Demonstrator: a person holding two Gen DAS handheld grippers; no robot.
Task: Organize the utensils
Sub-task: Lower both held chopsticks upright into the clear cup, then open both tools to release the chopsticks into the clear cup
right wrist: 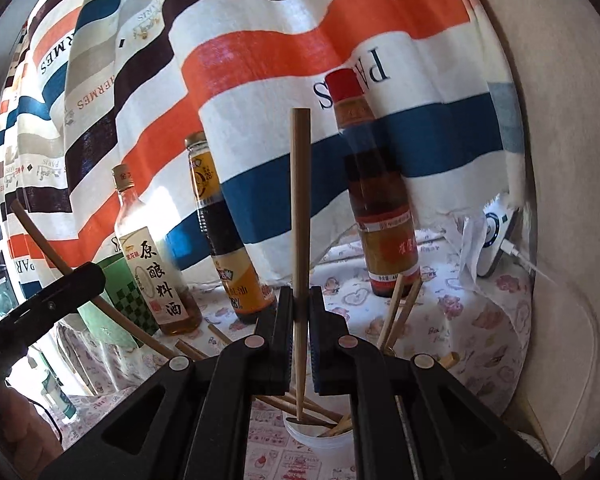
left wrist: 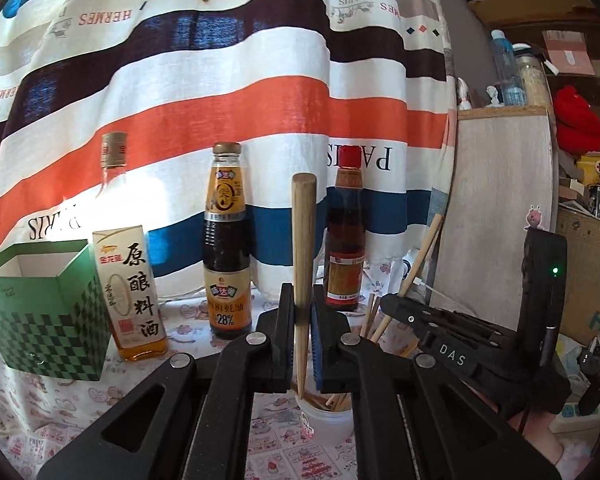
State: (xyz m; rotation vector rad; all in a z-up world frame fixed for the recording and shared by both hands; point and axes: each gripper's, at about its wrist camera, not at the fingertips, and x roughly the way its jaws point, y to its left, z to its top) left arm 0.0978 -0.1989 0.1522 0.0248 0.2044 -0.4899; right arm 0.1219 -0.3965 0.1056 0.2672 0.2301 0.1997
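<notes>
My left gripper [left wrist: 302,312] is shut on a wooden chopstick [left wrist: 304,240] held upright, its thin tip just above a white cup [left wrist: 324,416] that holds several chopsticks. My right gripper [right wrist: 301,312] is shut on another wooden chopstick [right wrist: 300,216], also upright, its tip down in the white cup [right wrist: 320,434]. The right gripper's body [left wrist: 452,332] shows to the right in the left wrist view. The left gripper's body [right wrist: 40,312] with its chopstick [right wrist: 40,240] shows at the left in the right wrist view.
A green checkered box [left wrist: 40,312] stands open at the left. Three bottles stand behind: cooking wine [left wrist: 128,272], oyster sauce [left wrist: 226,248], a red-capped bottle [left wrist: 346,236]. A striped curtain [left wrist: 220,80] hangs behind. A patterned tablecloth [left wrist: 284,452] covers the table. A white device [right wrist: 496,236] lies far right.
</notes>
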